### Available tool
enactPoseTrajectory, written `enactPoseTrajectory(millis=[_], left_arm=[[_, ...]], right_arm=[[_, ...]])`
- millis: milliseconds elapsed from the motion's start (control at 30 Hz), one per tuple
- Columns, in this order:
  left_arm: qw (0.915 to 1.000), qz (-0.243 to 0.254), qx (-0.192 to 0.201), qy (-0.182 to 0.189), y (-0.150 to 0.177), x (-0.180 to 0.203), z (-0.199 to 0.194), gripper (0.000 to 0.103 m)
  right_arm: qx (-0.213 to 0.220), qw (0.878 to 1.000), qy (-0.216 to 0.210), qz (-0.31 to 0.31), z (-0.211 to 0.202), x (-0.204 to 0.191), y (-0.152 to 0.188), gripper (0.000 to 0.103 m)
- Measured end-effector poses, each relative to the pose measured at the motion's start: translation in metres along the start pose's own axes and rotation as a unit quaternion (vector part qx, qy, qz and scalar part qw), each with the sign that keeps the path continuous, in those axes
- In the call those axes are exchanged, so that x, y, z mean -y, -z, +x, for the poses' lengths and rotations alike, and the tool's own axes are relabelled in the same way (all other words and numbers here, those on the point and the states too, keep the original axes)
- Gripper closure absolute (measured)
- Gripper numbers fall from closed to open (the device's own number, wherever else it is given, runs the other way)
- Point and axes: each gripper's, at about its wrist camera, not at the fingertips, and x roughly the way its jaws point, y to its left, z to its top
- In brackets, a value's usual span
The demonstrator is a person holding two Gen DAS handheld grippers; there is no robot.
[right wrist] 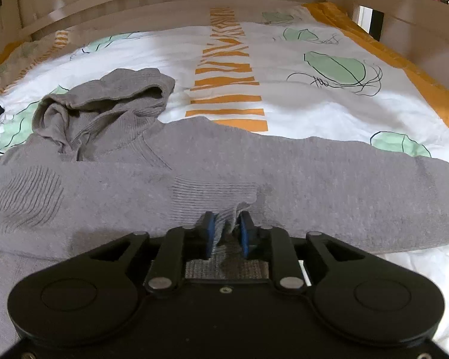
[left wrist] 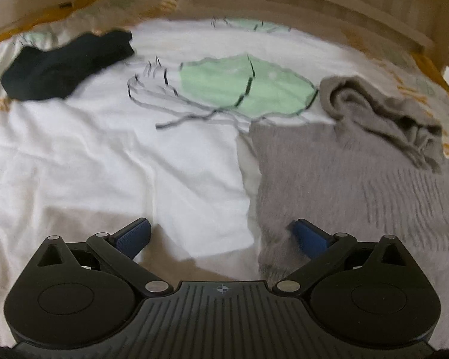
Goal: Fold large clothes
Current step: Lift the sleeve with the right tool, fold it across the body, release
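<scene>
Grey ribbed knit, soft and limp: that is what you are handling, a large hooded grey knit sweater (right wrist: 194,164) spread flat on the leaf-printed white bedspread (right wrist: 329,104), its hood (right wrist: 104,98) bunched up beyond the fingers of your right gripper (right wrist: 227,229). Those blue-padded fingers stand narrowly apart with a pinched-up ridge of the knit between them; the pads look to be on the cloth, though the hold seems loose. Your left gripper (left wrist: 220,234) has its fingers spread wide and holds nothing; the sweater's near edge lies against its right finger (left wrist: 309,236).

Expect the fabric to drape, stretch and sag rather than keep any shape, with fair weight for cloth. A single layer may slip, so take a thicker hem or seam, and lift with both grippers well apart to keep the fold line straight.
</scene>
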Motion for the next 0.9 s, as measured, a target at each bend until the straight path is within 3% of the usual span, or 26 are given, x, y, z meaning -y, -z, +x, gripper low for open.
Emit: enactPoseTrajectory(millis=[67, 133, 267, 333, 400, 467, 567, 667, 767, 900], left_arm=[[0.9996, 0.015, 0.021, -0.010, -0.007, 0.004, -0.007, 0.000], [0.9989, 0.029, 0.034, -0.013, -0.016, 0.009, -0.008, 0.000], [0.9975, 0.057, 0.040, -0.010, -0.032, 0.022, 0.003, 0.000], [0.9968, 0.069, 0.029, -0.028, -0.035, 0.026, 0.019, 0.000], [0.9966, 0.060, 0.003, -0.056, -0.035, 0.021, 0.038, 0.000], [0.9982, 0.037, -0.015, -0.045, -0.032, 0.013, 0.050, 0.000], [0.9981, 0.035, -0.015, -0.050, -0.033, 0.013, 0.047, 0.000], [0.9971, 0.041, -0.005, -0.063, -0.037, 0.021, 0.031, 0.001], [0.9986, 0.023, 0.014, -0.046, -0.043, 0.031, 0.002, 0.001], [0.9992, 0.027, 0.024, 0.015, -0.047, 0.065, -0.027, 0.001]], right_arm=[[0.010, 1.000, -0.005, 0.007, -0.006, 0.002, -0.001, 0.065], [0.034, 0.999, -0.002, 0.008, -0.017, 0.000, -0.002, 0.048], [0.076, 0.997, -0.007, -0.004, -0.032, -0.007, -0.004, 0.045], [0.074, 0.997, -0.025, -0.006, -0.032, -0.009, -0.005, 0.038], [0.063, 0.997, -0.030, -0.013, -0.027, -0.011, -0.003, 0.037], [0.050, 0.998, -0.024, -0.020, -0.022, -0.010, 0.001, 0.037], [0.022, 0.999, -0.020, -0.018, -0.011, -0.006, 0.009, 0.037], [0.020, 0.999, -0.022, -0.024, -0.008, -0.003, 0.015, 0.037], [0.027, 0.999, -0.037, -0.010, -0.017, 0.003, 0.013, 0.037], [0.041, 0.998, -0.051, 0.021, -0.036, 0.022, 0.008, 0.037]])
